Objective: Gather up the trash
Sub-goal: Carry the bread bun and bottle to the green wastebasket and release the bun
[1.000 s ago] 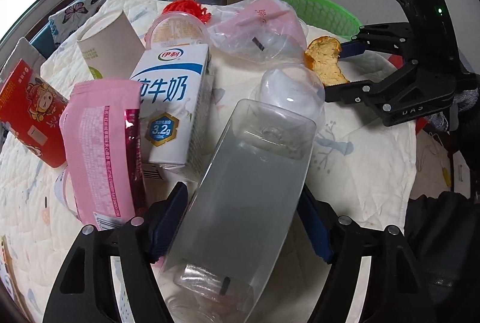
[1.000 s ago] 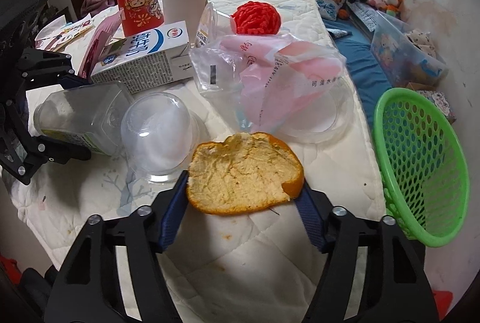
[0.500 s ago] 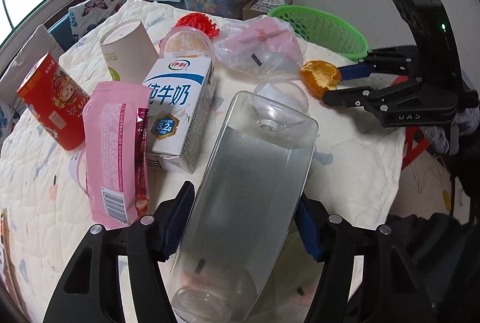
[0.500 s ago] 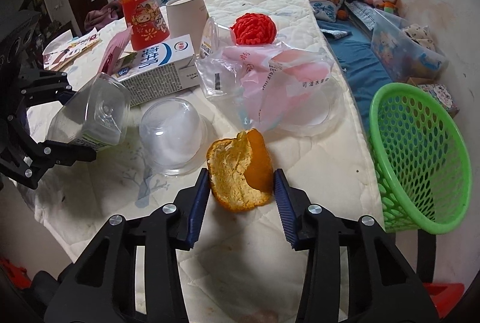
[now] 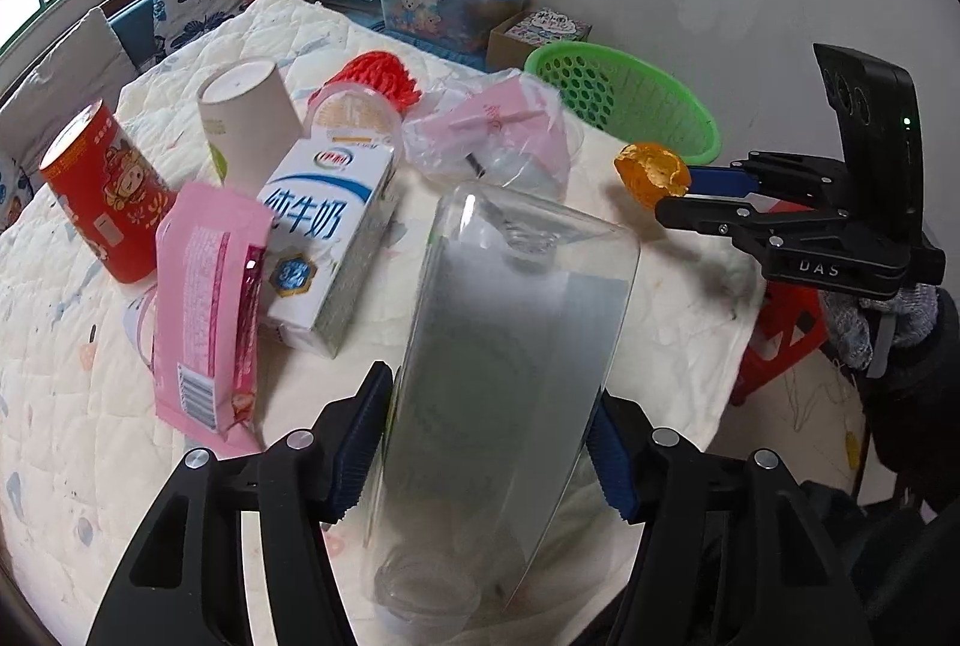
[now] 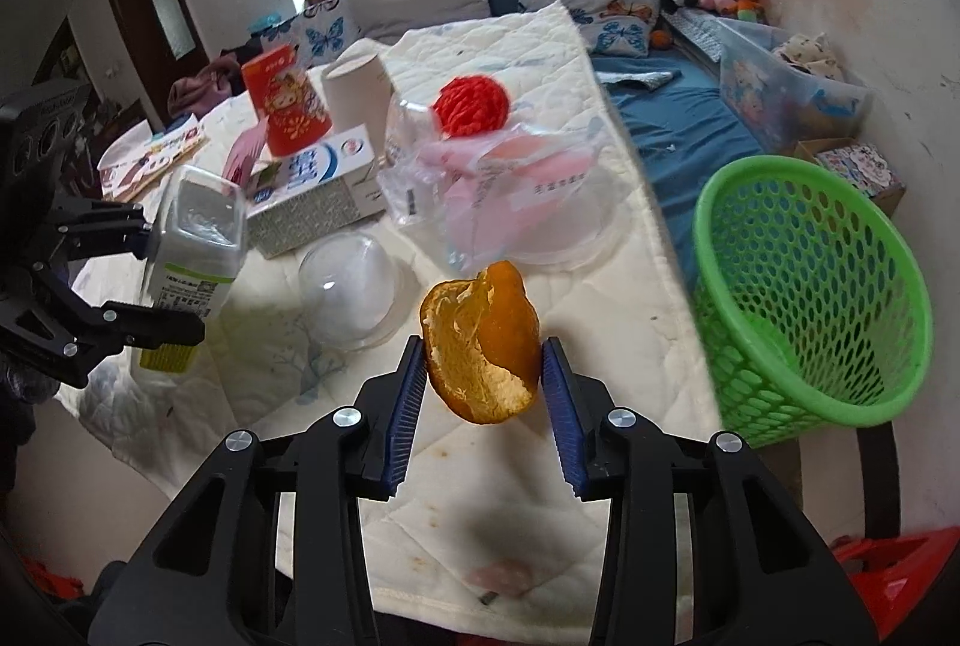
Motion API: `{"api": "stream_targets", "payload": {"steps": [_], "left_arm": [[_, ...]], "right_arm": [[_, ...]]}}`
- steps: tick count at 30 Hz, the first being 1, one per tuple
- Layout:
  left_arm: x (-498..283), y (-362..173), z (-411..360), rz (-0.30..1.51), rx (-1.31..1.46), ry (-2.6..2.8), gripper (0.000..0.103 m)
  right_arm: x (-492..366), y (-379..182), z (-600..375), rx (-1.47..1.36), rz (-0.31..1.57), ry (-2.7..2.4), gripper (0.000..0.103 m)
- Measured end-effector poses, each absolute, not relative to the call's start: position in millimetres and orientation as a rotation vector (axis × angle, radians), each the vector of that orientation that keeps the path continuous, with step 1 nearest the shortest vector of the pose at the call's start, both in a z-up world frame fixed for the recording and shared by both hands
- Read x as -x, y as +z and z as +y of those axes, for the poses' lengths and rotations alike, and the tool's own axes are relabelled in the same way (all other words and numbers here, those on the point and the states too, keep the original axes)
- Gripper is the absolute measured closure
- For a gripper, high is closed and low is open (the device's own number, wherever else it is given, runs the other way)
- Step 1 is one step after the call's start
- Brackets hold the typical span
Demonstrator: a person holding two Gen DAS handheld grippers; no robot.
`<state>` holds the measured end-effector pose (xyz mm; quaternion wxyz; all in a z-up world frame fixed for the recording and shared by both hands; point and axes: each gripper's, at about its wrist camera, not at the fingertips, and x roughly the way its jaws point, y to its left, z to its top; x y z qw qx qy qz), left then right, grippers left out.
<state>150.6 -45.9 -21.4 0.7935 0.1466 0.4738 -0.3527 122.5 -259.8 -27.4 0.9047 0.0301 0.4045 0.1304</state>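
My left gripper is closing on a clear plastic bottle; my right gripper is closing on an orange peel, both above the table. Beyond stands the green basket.

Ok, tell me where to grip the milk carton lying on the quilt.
Grip the milk carton across its two long side faces near the middle, coming down from above. It lies flat on its back, so those parallel sides give the pads flat seats; the pink packet leans against one end.
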Motion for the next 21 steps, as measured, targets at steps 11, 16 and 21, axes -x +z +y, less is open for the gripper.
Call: {"api": "stream_targets", "payload": {"steps": [11,16,21], "left_arm": [[-164.6,13.0,-89.7,0.988,-0.276,-0.788,0.046],[-181.0,38.4,-122.7,0.946,-0.237,-0.821,0.046],[-198.5,60.8,-167.7,0.910,-0.213,-0.851,0.046]], "right_arm": [[-144.2,-17.0,-363.6,-0.176,0.801,0.047,0.063],[-165.1,-34.3,-411.0,-0.212,0.842,-0.048,0.063],[-181.9,-60.5,-452.0,-0.289,0.905,-0.089,0.063]]}}
